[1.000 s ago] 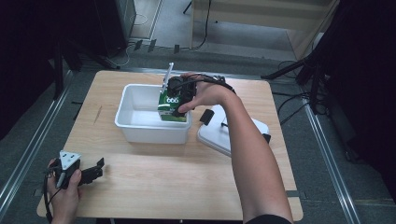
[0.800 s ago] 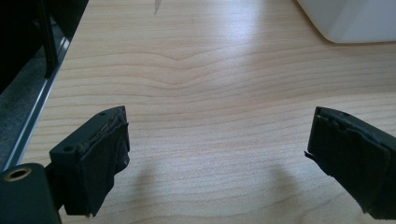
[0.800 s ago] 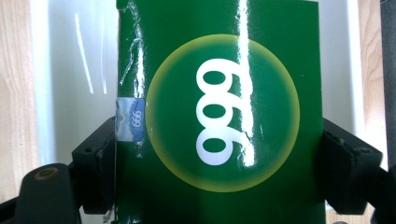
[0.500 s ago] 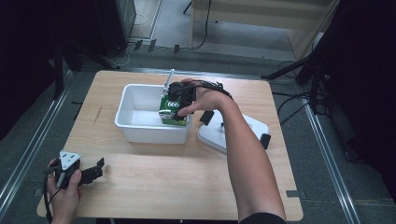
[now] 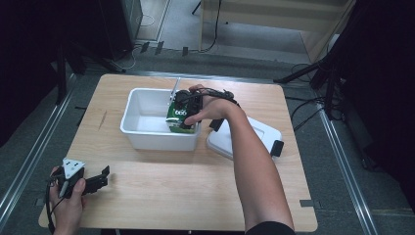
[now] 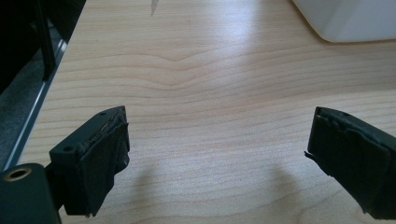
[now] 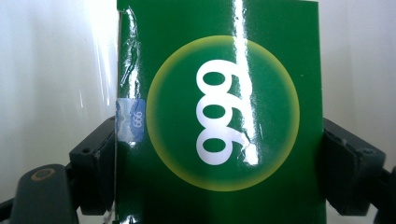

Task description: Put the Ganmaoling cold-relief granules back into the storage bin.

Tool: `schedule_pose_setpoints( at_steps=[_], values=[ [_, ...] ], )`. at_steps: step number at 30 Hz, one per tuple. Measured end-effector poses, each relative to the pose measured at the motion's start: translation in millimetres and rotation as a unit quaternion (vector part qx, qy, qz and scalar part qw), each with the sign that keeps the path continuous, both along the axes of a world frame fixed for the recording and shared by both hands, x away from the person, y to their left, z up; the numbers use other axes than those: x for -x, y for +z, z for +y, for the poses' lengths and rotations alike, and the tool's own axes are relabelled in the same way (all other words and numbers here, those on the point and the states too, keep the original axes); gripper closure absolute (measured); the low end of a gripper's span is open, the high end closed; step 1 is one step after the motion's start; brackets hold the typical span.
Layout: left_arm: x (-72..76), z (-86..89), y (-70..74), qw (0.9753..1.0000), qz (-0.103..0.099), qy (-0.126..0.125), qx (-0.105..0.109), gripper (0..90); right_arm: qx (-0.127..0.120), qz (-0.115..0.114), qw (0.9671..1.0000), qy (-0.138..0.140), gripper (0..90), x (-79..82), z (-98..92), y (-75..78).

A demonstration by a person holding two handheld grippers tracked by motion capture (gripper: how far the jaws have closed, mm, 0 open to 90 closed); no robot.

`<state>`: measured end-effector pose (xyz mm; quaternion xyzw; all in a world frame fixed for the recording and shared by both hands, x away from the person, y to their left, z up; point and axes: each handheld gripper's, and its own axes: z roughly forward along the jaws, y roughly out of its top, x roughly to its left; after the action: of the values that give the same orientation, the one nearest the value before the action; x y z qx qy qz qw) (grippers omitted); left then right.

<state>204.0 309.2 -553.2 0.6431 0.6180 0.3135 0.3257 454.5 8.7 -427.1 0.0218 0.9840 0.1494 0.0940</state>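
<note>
A green box (image 5: 179, 117) printed with a white "999" in a yellow ring sits low inside the white tub (image 5: 142, 136), against its right wall. My right gripper (image 5: 185, 117) is shut on the green box (image 7: 219, 121), one black jaw on each side of it. At the table's front left corner my left gripper (image 5: 100, 177) rests just above the wood. The left gripper (image 6: 217, 149) is open, its jaws wide apart with bare wood between them.
The tub's white lid (image 5: 244, 139) lies flat on the table right of the tub, under the right forearm. A corner of the tub (image 6: 345, 18) shows far ahead in the left gripper view. Metal rails (image 5: 29, 156) run along the table's sides.
The right gripper has lowered the green box deeper into the tub, along its right wall. The left gripper has stayed still.
</note>
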Motion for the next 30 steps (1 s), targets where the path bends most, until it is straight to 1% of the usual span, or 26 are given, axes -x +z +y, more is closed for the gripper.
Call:
schedule_pose_setpoints(
  at_steps=[4,5,6,9,13,14,15,16,17,18,19,21,27,30],
  values=[
    [0.0,0.1,0.0,1.0,0.0,0.0,0.0,6.2,0.004,0.002,1.0,0.001,15.1,-0.6,-0.3,-3.4],
    [0.1,0.2,0.1,1.0,0.001,0.0,0.0,6.2,0.005,0.005,1.0,-0.004,15.0,0.0,-0.4,-4.2],
    [0.0,0.1,0.0,1.0,0.0,0.0,0.0,6.2,0.005,0.005,1.0,0.0,14.7,-0.8,-0.3,-5.0],
    [-0.1,0.0,0.0,1.0,0.0,0.0,0.0,6.2,0.003,0.008,1.0,-0.003,13.7,-1.5,-0.6,-4.3],
    [-0.1,0.0,0.0,1.0,0.001,0.0,0.0,6.2,-0.014,0.012,0.9997,-0.014,13.5,-1.5,-3.1,1.9],
    [-0.1,0.0,0.0,1.0,0.0,0.0,0.0,6.2,-0.011,0.013,0.9997,-0.018,13.2,-0.7,-3.9,3.5],
    [-0.2,-0.1,0.0,1.0,0.0,0.0,0.0,6.2,-0.012,0.012,0.9998,-0.011,13.0,-1.2,-4.5,3.8],
    [-0.2,-0.1,0.0,1.0,0.0,0.0,0.0,6.2,-0.013,0.012,0.9997,-0.014,12.8,-0.2,-5.4,4.8],
    [-0.2,-0.2,-0.1,1.0,0.0,0.0,0.0,6.2,-0.011,0.012,0.9998,-0.011,12.7,0.4,-6.0,5.8],
    [-0.2,-0.2,-0.1,1.0,0.0,0.0,0.0,6.2,-0.013,0.009,0.9998,-0.01,12.6,0.9,-6.9,7.0],
    [-0.2,-0.3,-0.1,1.0,0.0,0.0,0.0,6.2,-0.013,0.01,0.9998,-0.013,12.2,2.3,-7.6,8.6],
    [-0.3,-0.4,-0.2,1.0,-0.001,0.001,0.0,6.2,-0.017,0.009,0.9998,-0.01,11.6,2.6,-8.7,10.7],
    [-0.4,-0.7,-0.3,1.0,-0.001,0.001,-0.001,6.3,-0.027,0.008,0.9995,-0.016,10.7,6.7,-14.5,22.3],
    [-0.5,-0.4,-0.2,1.0,-0.001,0.0,-0.002,6.2,-0.028,0.004,0.9995,-0.017,10.6,8.9,-17.6,28.8]
  ],
)
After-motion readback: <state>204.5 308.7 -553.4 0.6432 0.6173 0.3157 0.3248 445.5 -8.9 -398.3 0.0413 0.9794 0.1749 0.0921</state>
